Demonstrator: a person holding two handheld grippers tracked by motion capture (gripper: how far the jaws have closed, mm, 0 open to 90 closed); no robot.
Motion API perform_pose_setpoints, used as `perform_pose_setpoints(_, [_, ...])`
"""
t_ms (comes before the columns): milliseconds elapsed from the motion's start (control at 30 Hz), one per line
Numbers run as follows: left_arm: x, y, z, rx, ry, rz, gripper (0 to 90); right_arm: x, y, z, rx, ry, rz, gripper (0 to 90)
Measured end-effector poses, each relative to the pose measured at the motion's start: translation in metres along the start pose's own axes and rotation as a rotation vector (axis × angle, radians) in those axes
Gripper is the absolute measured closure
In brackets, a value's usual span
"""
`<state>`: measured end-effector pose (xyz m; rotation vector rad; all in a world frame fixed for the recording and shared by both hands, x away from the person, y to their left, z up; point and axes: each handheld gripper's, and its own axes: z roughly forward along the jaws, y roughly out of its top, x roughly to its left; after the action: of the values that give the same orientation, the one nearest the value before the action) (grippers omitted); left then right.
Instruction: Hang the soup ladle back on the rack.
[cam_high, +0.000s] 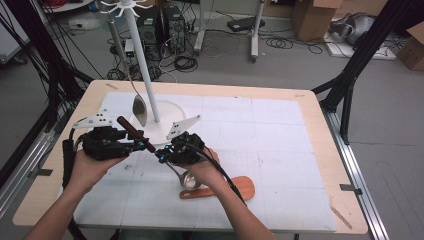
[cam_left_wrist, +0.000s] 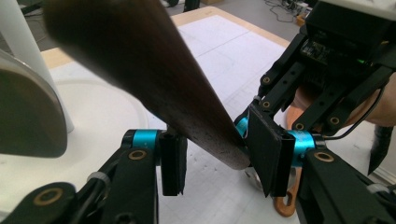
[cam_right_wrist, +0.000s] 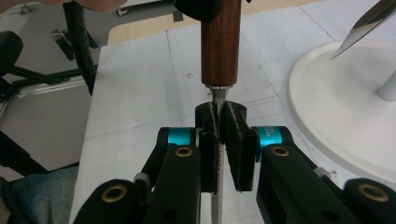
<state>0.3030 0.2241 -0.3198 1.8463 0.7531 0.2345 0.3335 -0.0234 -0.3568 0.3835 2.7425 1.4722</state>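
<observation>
A ladle with a dark wooden handle (cam_high: 131, 131) and a thin metal shaft is held above the mat between both grippers; its steel bowl (cam_high: 189, 179) hangs low by the right hand. My left gripper (cam_high: 145, 146) is shut on the narrow end of the handle (cam_left_wrist: 187, 107), which fills the gap between its pads (cam_left_wrist: 266, 154). My right gripper (cam_high: 162, 155) is shut on the metal shaft (cam_right_wrist: 218, 95) just below the wood (cam_right_wrist: 220, 42), its tips almost touching the left gripper's. In the left gripper view the right gripper (cam_left_wrist: 247, 126) comes in from the upper right.
A white rack with a round base (cam_high: 167, 117) and tall pole (cam_high: 142, 55) stands just behind the grippers. A large steel spoon (cam_high: 139, 109) hangs from it, close to the left gripper. A wooden spatula (cam_high: 240, 189) lies on the white mat (cam_high: 280, 150) by the right forearm.
</observation>
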Motion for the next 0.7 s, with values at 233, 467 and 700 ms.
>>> perform_pose_setpoints(233, [0.003, 0.002, -0.004, -0.026, -0.063, -0.038, 65.3, -0.002, -0.002, -0.001, -0.029, 0.032, 0.014, 82.8])
perform_pose_setpoints(467, [0.003, 0.008, -0.007, -0.045, -0.128, -0.025, 70.7, -0.005, -0.006, 0.002, -0.027, 0.082, 0.019, 80.0])
perform_pose_setpoints(700, [0.001, 0.017, -0.006, -0.023, -0.176, 0.010, 72.3, -0.008, -0.012, 0.004, -0.031, 0.106, 0.038, 80.4])
